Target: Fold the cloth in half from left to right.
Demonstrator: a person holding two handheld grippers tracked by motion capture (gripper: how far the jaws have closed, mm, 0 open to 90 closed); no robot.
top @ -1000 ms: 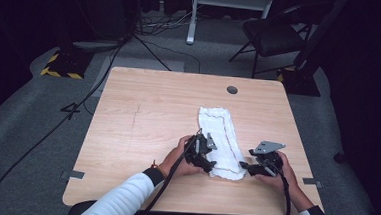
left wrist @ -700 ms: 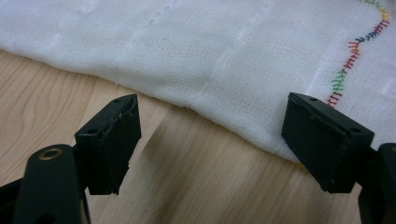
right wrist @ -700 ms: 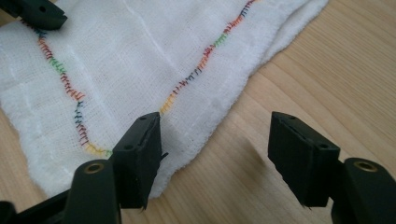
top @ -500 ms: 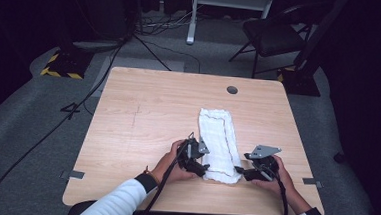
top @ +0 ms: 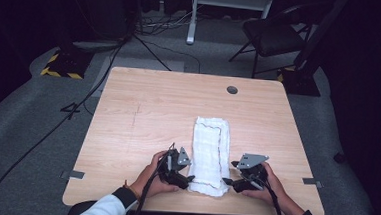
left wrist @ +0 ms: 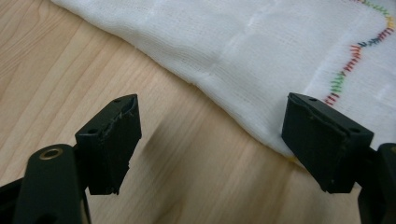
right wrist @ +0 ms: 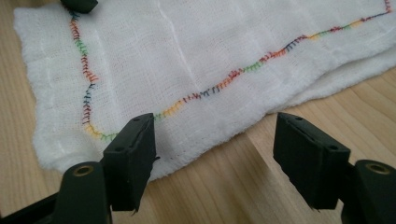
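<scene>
A white cloth (top: 209, 154) with a multicoloured stitched line lies folded into a long narrow strip on the wooden table (top: 148, 115). My left gripper (top: 188, 179) sits at the left of the strip's near end. Its jaws stand open over bare wood in the left gripper view (left wrist: 211, 106), with the cloth's (left wrist: 261, 46) edge just past them. My right gripper (top: 228, 181) is at the strip's right near corner. Its jaws (right wrist: 215, 122) have just been opening and stand open over the cloth's (right wrist: 187, 56) hem, pinching nothing.
A round cable hole (top: 232, 89) sits near the table's far edge. Tape tabs mark the near left (top: 75, 174) and right (top: 310, 181) edges. On the floor behind are a chair (top: 273, 37), cables (top: 152, 50) and a yellow-black striped base (top: 61, 64).
The left gripper came off the cloth, moving left and toward the near edge. The right gripper moved nearer too. The cloth, slanted before, now lies as a straight strip.
</scene>
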